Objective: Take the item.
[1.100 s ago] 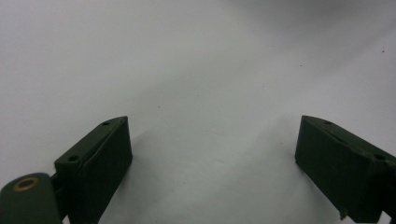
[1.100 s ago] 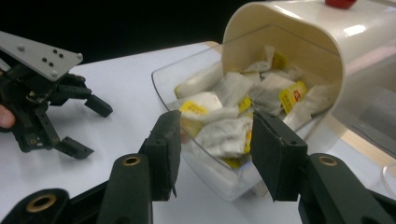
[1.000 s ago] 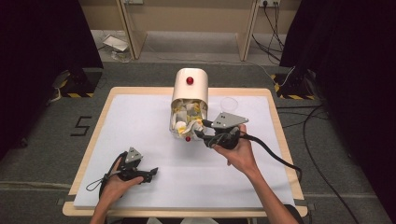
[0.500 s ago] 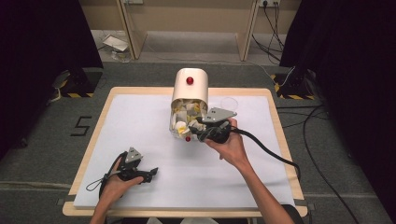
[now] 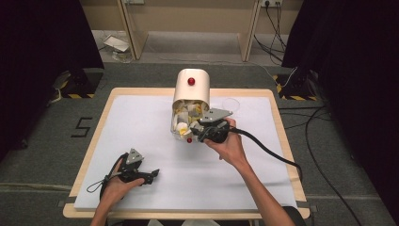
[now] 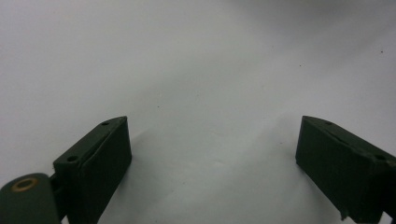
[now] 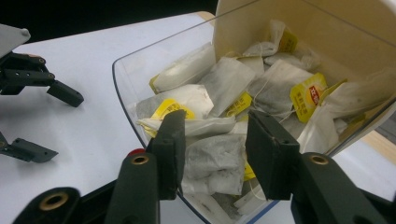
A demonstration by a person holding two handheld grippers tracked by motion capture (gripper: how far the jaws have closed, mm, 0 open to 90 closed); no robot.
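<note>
Looking down from the high view, a white-covered table (image 5: pixel 141 122) carried a cream dispenser (image 5: pixel 190 89) with a red knob on top, standing near the far middle. Its clear front bin was open toward the person and packed with tea bags (image 5: pixel 184 120). The right gripper (image 5: pixel 196 129) sat at the mouth of that bin, held by the right hand (image 5: pixel 230 143), cable trailing off to the right. A clear round lid or dish (image 5: pixel 230 103) lay on the table just beyond it. The left gripper (image 5: pixel 153 175) rested low on the near left of the table, held in the left hand (image 5: pixel 115 181), well apart from the dispenser.

Left gripper view: jaws stood wide apart with nothing between them, only bare white table surface (image 6: pixel 196 93) ahead.

Right gripper view: right gripper (image 7: pixel 212 149) jaws were partly open, their tips reaching over the clear bin's rim (image 7: pixel 123 93) and straddling a tea bag (image 7: pixel 212 156); whether the pads were touching it could not be told, and no grip was evident. More tea bags with yellow tags (image 7: pixel 308 95) were piled behind. The left gripper (image 7: pixel 51 119) showed farther off at the left, jaws spread
</note>
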